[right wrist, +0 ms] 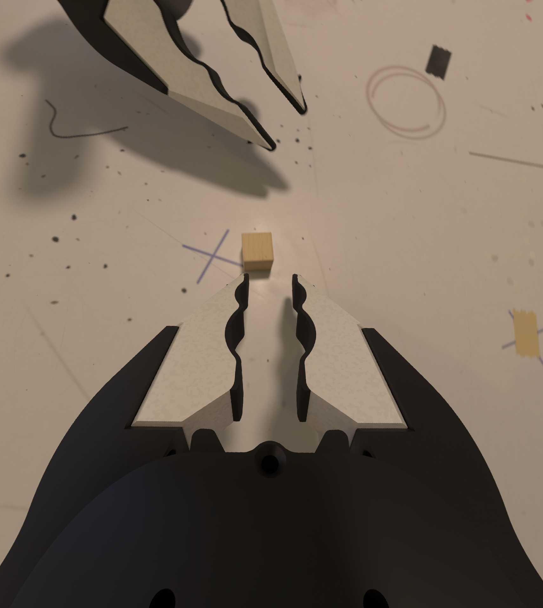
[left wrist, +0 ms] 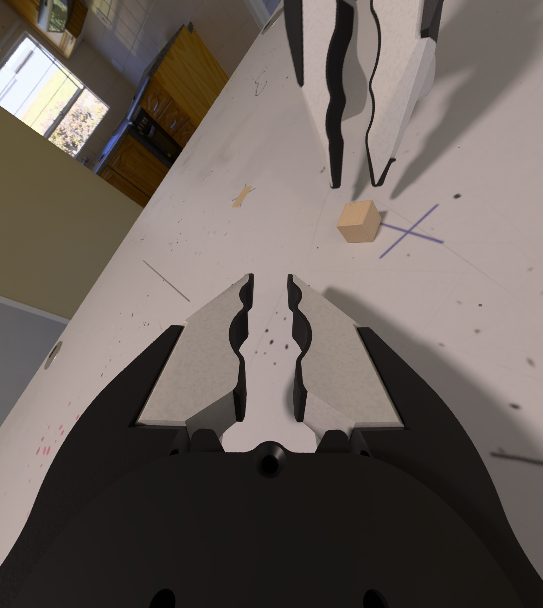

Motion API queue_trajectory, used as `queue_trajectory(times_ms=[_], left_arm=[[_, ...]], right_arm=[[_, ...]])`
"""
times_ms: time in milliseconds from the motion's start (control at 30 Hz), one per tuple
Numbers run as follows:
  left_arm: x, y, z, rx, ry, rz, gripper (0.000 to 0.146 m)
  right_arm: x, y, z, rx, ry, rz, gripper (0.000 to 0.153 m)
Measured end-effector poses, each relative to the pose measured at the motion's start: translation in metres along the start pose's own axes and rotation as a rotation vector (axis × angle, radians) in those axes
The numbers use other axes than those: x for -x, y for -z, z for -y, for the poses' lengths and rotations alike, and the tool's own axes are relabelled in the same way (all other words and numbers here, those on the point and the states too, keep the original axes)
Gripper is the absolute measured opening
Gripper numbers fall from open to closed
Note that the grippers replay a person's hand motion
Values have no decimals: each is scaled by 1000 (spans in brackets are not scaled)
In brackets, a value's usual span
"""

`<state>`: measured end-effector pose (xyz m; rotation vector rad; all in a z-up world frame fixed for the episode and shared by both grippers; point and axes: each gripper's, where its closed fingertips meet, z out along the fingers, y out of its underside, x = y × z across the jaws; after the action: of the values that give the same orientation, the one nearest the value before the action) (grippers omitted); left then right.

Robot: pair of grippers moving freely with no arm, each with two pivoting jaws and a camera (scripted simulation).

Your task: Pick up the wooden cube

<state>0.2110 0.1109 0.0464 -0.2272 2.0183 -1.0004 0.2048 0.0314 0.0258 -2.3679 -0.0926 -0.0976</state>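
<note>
Now I had the cube (right wrist: 257,255) on the table (right wrist: 395,230), just past my right gripper (right wrist: 270,279) at eleven o'clock, jaws parted, empty. My left gripper (left wrist: 270,279), likewise parted, was farther; cube at one o'clock.

Wooden cube (left wrist: 359,221) on the table (left wrist: 263,210) — beside a blue cross (left wrist: 410,232), below right gripper (left wrist: 355,185).

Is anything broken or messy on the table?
Nothing broken. The wooden cube sits flat and whole beside a blue cross mark. The table just has old specks, scribbles and tape.
</note>
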Motion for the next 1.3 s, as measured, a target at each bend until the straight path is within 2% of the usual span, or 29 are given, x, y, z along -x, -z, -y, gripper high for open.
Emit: queue_trajectory(times_ms=[133, 333, 567, 733, 867, 1033, 1167, 1300], left_arm=[[-3, 0, 0, -3, 0, -30, 21], [-4, 1, 1, -14, 8, -52, 21], [-4, 2, 2, -20, 17, -55, 21], [-8, 4, 4, -41, -3, -78, 21], [-12, 9, 8, -88, -32, -94, 21], [-5, 9, 9, -82, -39, -20, 21], [0, 10, 14, -88, -12, 40, 21], [3, 13, 20, -113, 12, 84, 21]], right_arm=[[4, -10, 10, 9, 79, 11, 31], [7, -22, 6, 96, 115, 37, 33], [8, -28, 8, 109, 48, 74, 20], [8, -28, 20, 31, -114, 157, 20], [3, -23, 44, -139, -367, 281, 20], [-2, -16, 68, -329, -653, 447, 20], [3, -13, 80, -419, -789, 575, 20], [5, -13, 85, -452, -851, 636, 20]])
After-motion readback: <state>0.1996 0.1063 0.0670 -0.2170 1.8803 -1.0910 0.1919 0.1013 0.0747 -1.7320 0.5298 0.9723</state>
